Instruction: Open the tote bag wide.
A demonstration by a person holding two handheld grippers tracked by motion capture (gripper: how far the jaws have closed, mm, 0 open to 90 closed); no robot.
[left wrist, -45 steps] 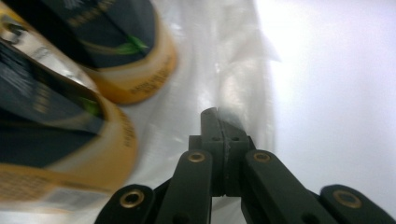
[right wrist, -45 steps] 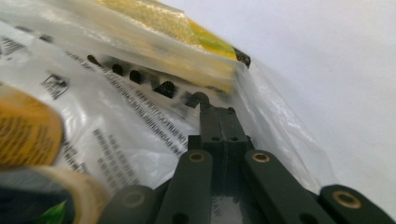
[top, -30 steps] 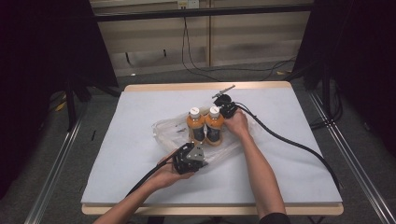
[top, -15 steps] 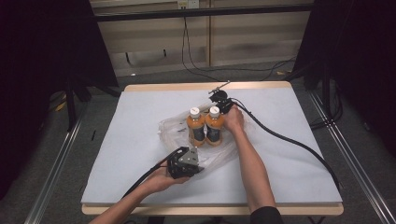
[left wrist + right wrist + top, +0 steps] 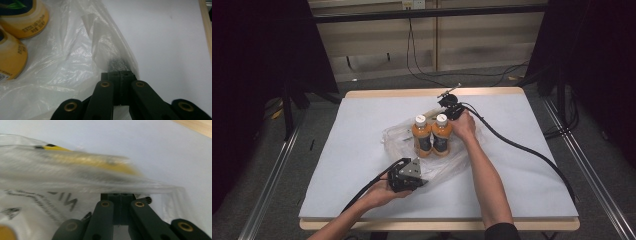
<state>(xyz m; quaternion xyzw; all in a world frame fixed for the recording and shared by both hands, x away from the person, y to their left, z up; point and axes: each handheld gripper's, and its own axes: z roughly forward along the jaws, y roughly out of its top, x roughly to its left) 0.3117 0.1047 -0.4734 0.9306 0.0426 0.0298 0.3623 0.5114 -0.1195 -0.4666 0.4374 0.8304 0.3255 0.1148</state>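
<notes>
The left gripper [image 5: 408,176] seems drawn back toward the table's near edge; the bag [image 5: 447,165] is stretched with it.

Under me lies a white table cover [image 5: 362,150] on a wooden tabletop [image 5: 422,93] — beyond, cables [image 5: 422,75] trail across grey floor [image 5: 267,165].

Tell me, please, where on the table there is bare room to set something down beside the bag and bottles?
The white table is bare on its left side, from the plastic bag out to the left edge, and along the far strip. The right side is open except for the black cable. The middle is crowded: two orange bottles, the bag and both tools.
</notes>
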